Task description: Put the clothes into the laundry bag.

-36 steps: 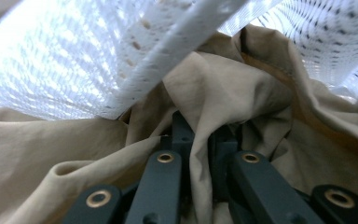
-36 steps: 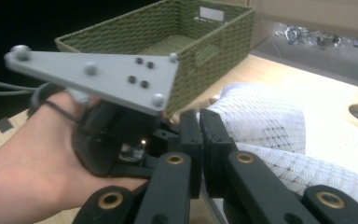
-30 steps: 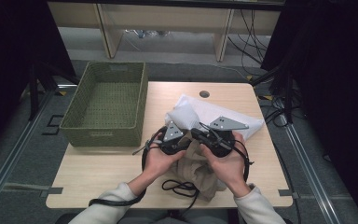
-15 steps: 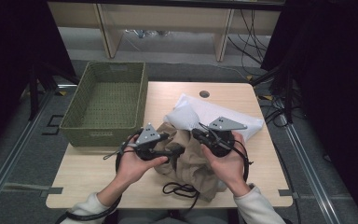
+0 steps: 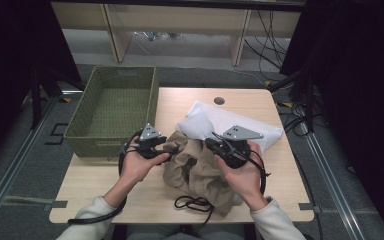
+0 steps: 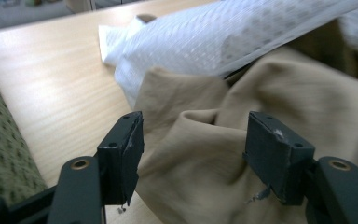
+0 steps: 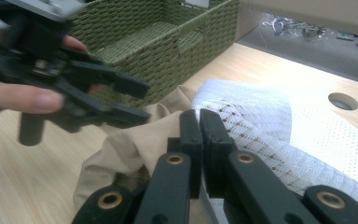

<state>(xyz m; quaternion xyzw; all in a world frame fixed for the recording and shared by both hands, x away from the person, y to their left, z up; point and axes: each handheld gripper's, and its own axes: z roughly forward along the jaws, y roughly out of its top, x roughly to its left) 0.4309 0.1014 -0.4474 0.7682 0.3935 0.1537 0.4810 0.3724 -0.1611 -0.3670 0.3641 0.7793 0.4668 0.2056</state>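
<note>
the tan garment (image 5: pixel 200 167) lay crumpled just right of the green basket (image 5: pixel 114 111), partly under a white mesh cloth (image 5: pixel 230 125) farther from the basket. the right gripper (image 7: pixel 199 122) had its jaws pressed together at the two fabrics' seam, though whether cloth was pinched i could not tell. the left gripper (image 6: pixel 193 149), nearer the basket, had just been opening and stood wide astride a tan fold, likely to take a fresh hold.

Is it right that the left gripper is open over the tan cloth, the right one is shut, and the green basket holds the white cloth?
Not quite: the green basket holds nothing. The white cloth lies on the table, partly under the tan cloth, as the high view shows. The left gripper is open over the tan cloth; the right gripper is shut.
</note>
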